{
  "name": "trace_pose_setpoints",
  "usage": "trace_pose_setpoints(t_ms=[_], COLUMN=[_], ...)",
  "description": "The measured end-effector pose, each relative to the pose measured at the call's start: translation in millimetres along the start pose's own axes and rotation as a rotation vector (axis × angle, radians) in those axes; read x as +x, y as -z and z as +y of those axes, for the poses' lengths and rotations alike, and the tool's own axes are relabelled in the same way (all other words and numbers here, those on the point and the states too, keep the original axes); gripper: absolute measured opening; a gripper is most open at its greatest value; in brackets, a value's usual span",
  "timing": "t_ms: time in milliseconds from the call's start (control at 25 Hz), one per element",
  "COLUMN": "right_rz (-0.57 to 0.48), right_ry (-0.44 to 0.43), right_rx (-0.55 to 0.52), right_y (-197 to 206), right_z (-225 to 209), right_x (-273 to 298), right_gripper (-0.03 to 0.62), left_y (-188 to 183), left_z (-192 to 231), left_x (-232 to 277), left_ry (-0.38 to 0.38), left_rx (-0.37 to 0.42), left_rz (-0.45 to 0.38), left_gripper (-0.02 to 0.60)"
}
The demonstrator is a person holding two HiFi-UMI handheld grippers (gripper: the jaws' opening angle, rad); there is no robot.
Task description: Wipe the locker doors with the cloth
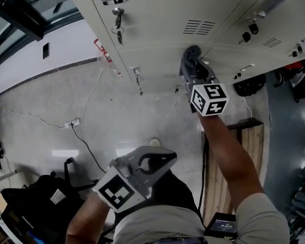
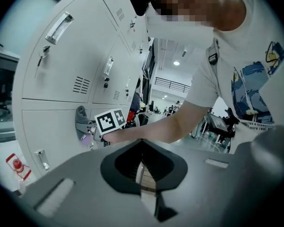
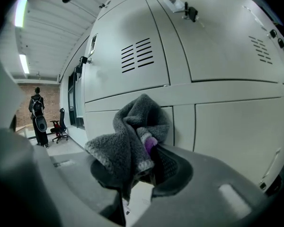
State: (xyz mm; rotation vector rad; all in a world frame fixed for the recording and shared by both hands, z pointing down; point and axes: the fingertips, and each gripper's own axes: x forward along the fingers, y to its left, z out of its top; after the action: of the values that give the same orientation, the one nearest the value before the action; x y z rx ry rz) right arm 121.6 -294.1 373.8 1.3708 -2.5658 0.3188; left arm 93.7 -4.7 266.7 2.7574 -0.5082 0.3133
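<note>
Pale grey locker doors [image 1: 157, 14] fill the top of the head view. Each has louvred vent slots [image 1: 198, 27] and a small handle, and a bunch of keys [image 1: 118, 22] hangs from one lock. The grey fleecy cloth [image 3: 132, 131] lies against this metal front, bunched up on the horizontal seam between an upper and a lower door. A bit of purple shows among its folds. The right tongs [image 3: 142, 160] are clamped on the cloth, which spills over their tips toward the door.

The right arm reaches straight out to the lockers with the forearm bare, and the marker cube [image 1: 209, 99] behind the tongs faces the head camera. The left tongs [image 1: 160, 161] hang low and close to the person's body, well apart from the doors. Their jaws are together with nothing between them.

Below lies a pale speckled floor [image 1: 51, 95] with a white power strip [image 1: 72, 122] and its cable. A black bag [image 1: 35, 202] sits at the lower left, and a slatted wooden pallet [image 1: 246, 141] lies by the foot of the lockers. In the right gripper view the locker row runs back toward a brick wall, where a person with a backpack [image 3: 38, 110] stands next to an office chair [image 3: 60, 129].
</note>
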Motion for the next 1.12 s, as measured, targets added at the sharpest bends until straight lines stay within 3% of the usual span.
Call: trace_pose_setpoints(t_ms=[1120], right_rz=[0.057], right_ry=[-0.378], right_rx=[-0.081], right_y=[-1], right_z=[198], right_x=[80], right_gripper=[0.106], left_y=[0], left_z=[15], left_x=[-27], left_ry=[-0.034], left_rx=[-0.025], left_rz=[-0.038], left_gripper=[0.003])
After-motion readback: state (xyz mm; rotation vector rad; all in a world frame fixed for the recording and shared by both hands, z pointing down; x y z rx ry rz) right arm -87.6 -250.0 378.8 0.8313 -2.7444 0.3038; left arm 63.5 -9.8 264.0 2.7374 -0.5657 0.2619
